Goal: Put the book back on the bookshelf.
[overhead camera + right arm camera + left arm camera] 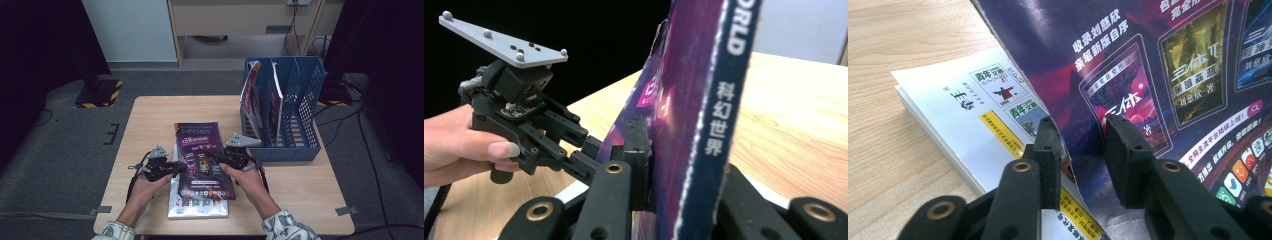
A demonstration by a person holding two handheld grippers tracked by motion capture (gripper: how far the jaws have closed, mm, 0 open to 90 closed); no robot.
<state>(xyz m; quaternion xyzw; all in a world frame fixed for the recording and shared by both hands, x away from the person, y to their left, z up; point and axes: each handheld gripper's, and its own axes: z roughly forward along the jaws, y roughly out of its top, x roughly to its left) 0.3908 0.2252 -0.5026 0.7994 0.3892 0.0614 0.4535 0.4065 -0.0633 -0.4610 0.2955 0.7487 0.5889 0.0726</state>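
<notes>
While the glossy purple magazine with the dark illustrated cover (202, 157) is still low over the near middle of the pale wooden counter (150, 115), it is already off the pile: the right gripper view shows it standing on edge, spine (711, 125) toward the camera, and the high view shows it tilted above a white-covered magazine (197, 205) that lies flat beneath it. The right tool (231, 159) is clenched on the purple magazine's right edge, one black pad pressed flat against the cover and the other behind the spine. The left tool (172, 167) reaches in from the other side; in its own view the two jaws straddle the curled left edge of the cover, the left pad (1048, 150) touching the paper, while the other pad stands a little off the printed face, so whether that grip is fully made cannot be told for certain.

Beyond the magazine, at the far right of the counter, stands a blue plastic mesh file rack (305, 107) with upright compartments. Its left compartments already hold two thin booklets (252, 95) leaning upright, and the right compartments look free.

Judged from this, the lifting is under way and part of the sorting seems done. What appears left is to secure the two-handed hold, carry the purple magazine across to the rack, slide it upright into a compartment, and then deal with the white-covered magazine on the counter.
</notes>
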